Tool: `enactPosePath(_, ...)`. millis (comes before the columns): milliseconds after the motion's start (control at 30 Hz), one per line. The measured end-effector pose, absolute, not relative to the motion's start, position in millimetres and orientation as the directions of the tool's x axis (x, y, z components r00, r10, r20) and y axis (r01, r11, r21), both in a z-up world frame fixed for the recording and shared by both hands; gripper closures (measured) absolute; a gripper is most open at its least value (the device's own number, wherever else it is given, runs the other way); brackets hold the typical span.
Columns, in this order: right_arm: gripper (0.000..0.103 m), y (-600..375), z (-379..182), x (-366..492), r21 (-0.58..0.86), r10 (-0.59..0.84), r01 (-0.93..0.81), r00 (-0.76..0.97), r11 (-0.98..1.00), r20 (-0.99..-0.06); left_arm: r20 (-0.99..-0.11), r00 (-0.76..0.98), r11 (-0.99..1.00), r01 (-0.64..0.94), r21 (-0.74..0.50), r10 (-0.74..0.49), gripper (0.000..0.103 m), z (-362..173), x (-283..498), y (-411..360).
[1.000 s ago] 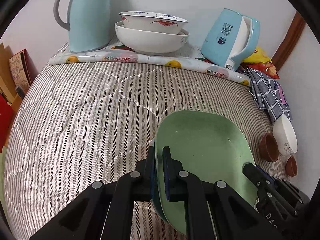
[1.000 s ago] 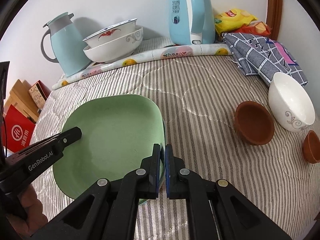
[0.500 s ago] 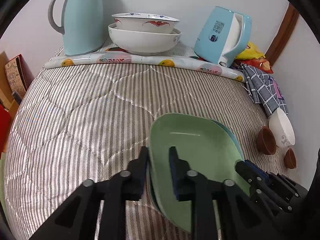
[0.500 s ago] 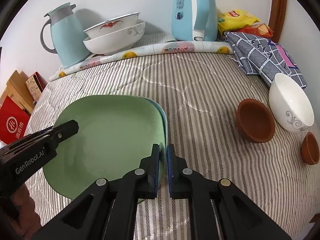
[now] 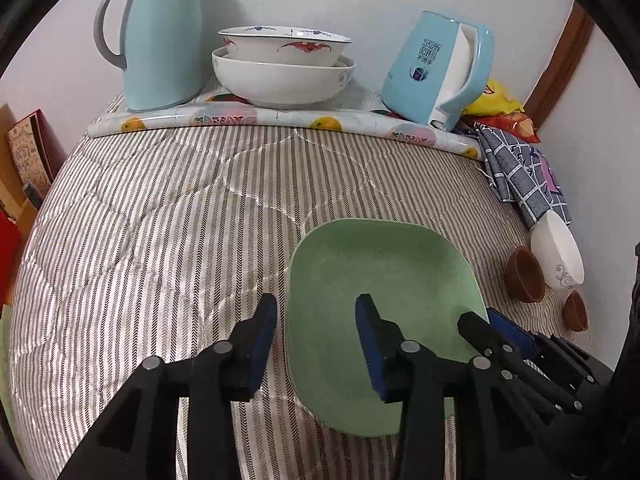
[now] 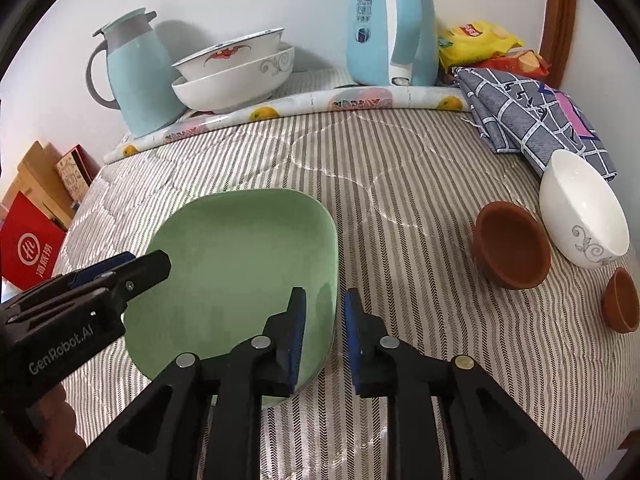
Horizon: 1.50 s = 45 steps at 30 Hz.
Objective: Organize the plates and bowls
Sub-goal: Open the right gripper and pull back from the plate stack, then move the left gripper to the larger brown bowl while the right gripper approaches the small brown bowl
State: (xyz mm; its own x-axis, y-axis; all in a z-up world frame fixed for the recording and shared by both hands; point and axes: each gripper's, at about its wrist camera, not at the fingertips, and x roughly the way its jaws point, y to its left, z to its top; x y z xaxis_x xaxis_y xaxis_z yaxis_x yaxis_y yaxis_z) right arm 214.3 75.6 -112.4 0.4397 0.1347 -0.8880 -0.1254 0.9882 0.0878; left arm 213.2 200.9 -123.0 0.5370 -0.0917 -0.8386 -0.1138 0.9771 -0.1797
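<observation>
While lying flat on the striped quilted surface [image 6: 400,168], green plate [image 6: 240,256] looks set down, near-centre, free of both tools; cannot tell whether a second plate sits under it. Left hand-held gripper [image 5: 316,334] spread wide, one pad over the plate, the other off its left edge, gripping nothing. Right hand-held gripper [image 6: 325,322] also parted, straddling the plate's right rim, gripping nothing. Plate step judged done or nearly so. Further right, loose and unsorted: large brown bowl [image 6: 510,246] touching tilted white bowl [image 6: 582,208], small brown bowl [image 6: 620,300] just beside. At the back, two white patterned bowls [image 6: 236,68] already nested on fruit-print mat [image 6: 304,106], between blue thermos [image 6: 136,72] and blue kettle [image 6: 390,24]. Checked cloth [image 6: 528,116] and snack bags [image 6: 476,38] far right. Probably left: stacking the three loose bowls.
</observation>
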Motion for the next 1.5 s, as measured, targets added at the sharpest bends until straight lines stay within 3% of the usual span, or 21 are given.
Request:
enactPosePath(367,0.079,73.2,-105.7,208.1,0.098,0.154,-0.15,0.43,0.984,-0.889,-0.84,0.537,0.975,-0.138,-0.175,-0.075,0.064,-114.4,199.5,197.3)
enactPosePath(833,0.057,51.6,-58.1,188.5,0.115,0.188,-0.174,0.499,0.978,-0.846,-0.809,0.581,0.966,-0.151,-0.209,-0.084,0.064,-81.7,174.3,179.1)
enactPosePath(1000,0.049,41.0,-39.5,180.9,0.11,0.194,-0.187,0.526,0.976,-0.828,-0.788,0.609,0.963,-0.152,-0.221,-0.084,0.059,-66.3,165.1,167.4)
enactPosePath(1500,0.047,-10.0,-3.2,161.7,0.112,0.2,-0.183,0.588,0.977,-0.784,-0.753,0.653,0.963,-0.146,-0.228,-0.079,0.059,-37.2,154.9,120.8)
